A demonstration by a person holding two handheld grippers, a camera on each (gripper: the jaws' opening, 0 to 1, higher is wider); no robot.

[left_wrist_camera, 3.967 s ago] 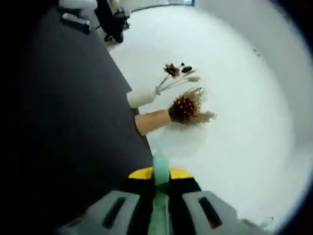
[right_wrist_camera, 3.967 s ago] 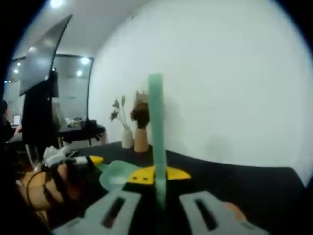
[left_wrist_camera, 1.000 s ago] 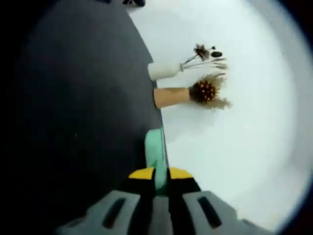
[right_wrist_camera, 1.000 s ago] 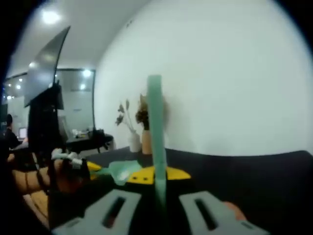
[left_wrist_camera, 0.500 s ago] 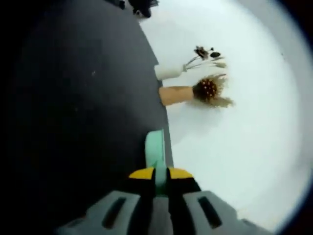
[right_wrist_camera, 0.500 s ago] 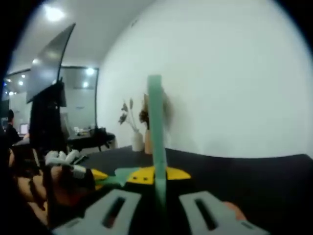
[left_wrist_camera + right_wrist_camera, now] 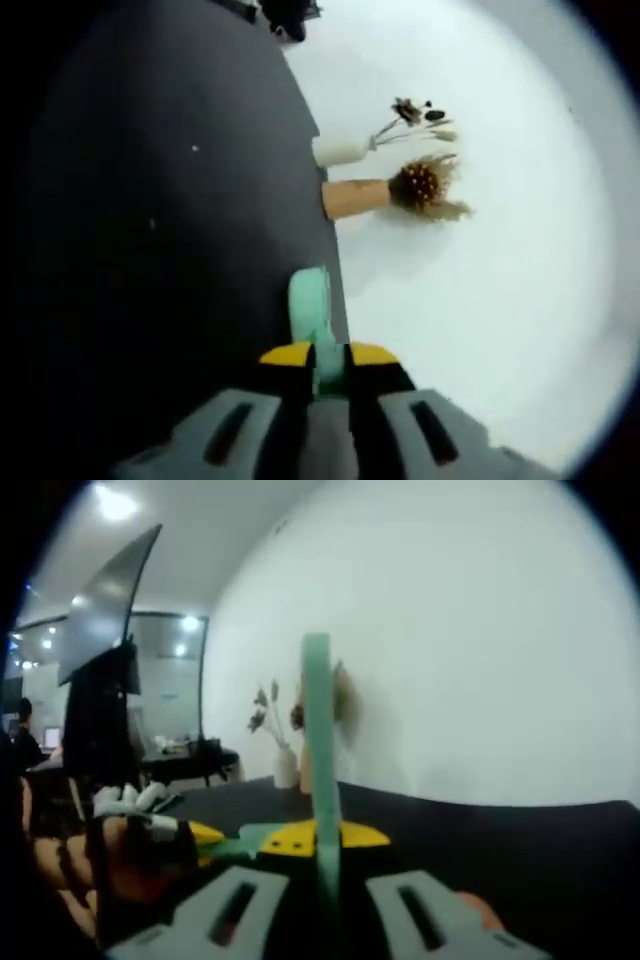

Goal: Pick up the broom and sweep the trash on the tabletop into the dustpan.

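My left gripper point(image 7: 330, 358) is shut on the mint-green handle of a dustpan point(image 7: 309, 306), which points out over the black tabletop point(image 7: 170, 250). Two tiny pale specks point(image 7: 195, 148) lie on the black surface. My right gripper point(image 7: 316, 842) is shut on a mint-green broom handle point(image 7: 317, 730) that rises straight up between its jaws. In the right gripper view the left gripper point(image 7: 198, 835) comes in from the left, held by a hand point(image 7: 130, 858), with the green dustpan point(image 7: 256, 836) at its tip, low over the table. The broom's bristles are hidden.
A white vase point(image 7: 343, 150) and a tan vase point(image 7: 356, 197), both holding dried flowers, stand at the table's edge against the white wall point(image 7: 500, 250). The vases point(image 7: 286, 766) are far back in the right gripper view, where a dark screen point(image 7: 100, 670) stands at the left.
The left gripper view has shifted slightly with the hand. In the right gripper view the dustpan has sunk lower and flatter over the table. Both grips are unchanged.
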